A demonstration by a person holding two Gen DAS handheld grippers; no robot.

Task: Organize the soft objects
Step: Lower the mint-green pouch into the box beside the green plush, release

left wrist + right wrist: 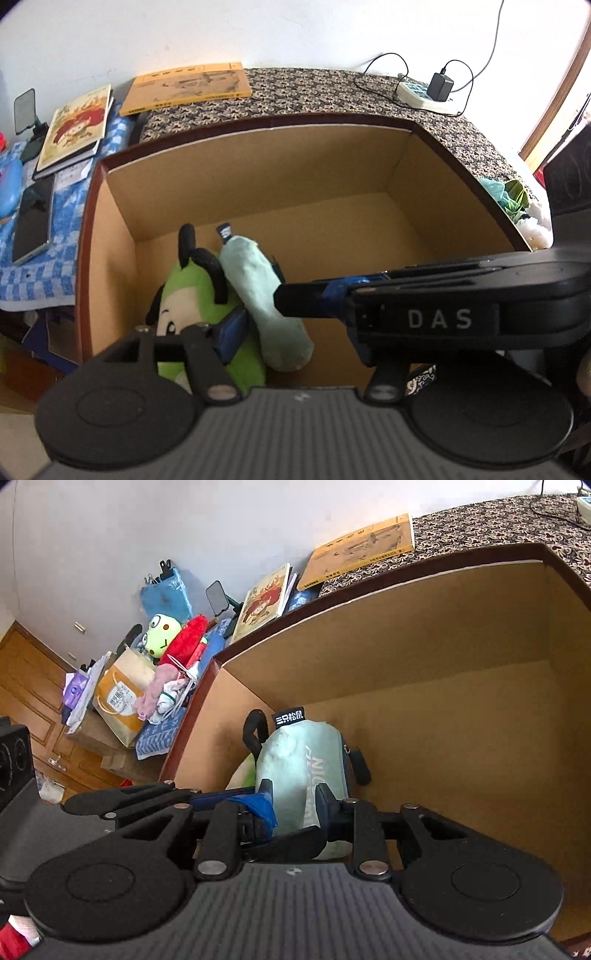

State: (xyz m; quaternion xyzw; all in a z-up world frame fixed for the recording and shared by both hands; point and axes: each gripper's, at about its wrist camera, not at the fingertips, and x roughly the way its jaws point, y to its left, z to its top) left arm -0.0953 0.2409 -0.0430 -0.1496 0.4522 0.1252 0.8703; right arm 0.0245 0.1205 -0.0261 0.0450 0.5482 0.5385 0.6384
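Gripped between the right hand-held gripper (293,797) fingers, the mint pillow (306,771) lies inside the cardboard box (258,177) against the green plush (195,291), seemingly for tidy packing, while the left hand-held gripper (255,314) stands open.

Your box (258,177) sits on the patterned table (332,92), open top. Inside, near-left corner: plush toy (192,291) against left wall, pouch (258,288) touching it on its right, both lying lengthwise. Rest of box floor to the right. Behind box: book (188,88) at back-left, power strip (424,96) w/ adapter on it at back-right. Left of box: second book (74,129), phone (33,221) nearer you.
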